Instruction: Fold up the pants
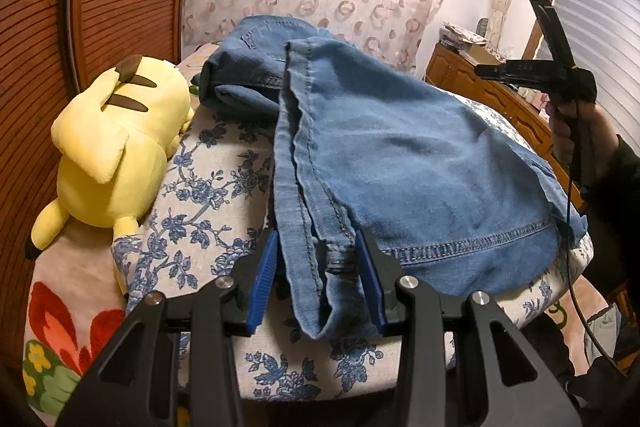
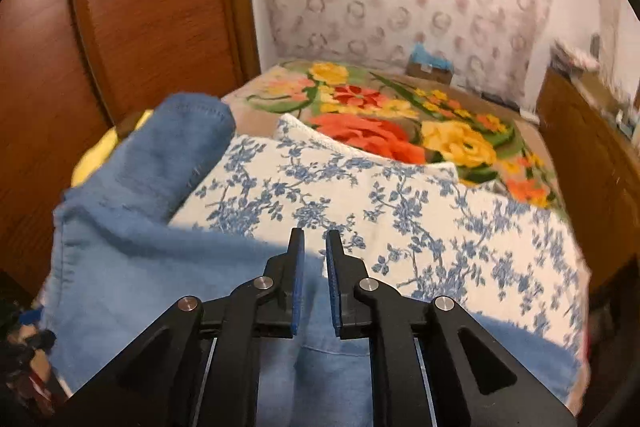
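Left gripper: jaws wide, straddling a seamed fold | right gripper: jaws narrow, cloth between them, grip uncertain | pants: blue denim, creased, doubled over, stitched hem showing, lay on floral bedspread beside yellow plush toy.

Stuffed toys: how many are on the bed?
1: a yellow plush toy lies at the bed's left edge by the wooden wall, beside the jeans. Others could be hidden under them.

No text I can read, no labels or brands on what I see, small marks on my right gripper too blurred.
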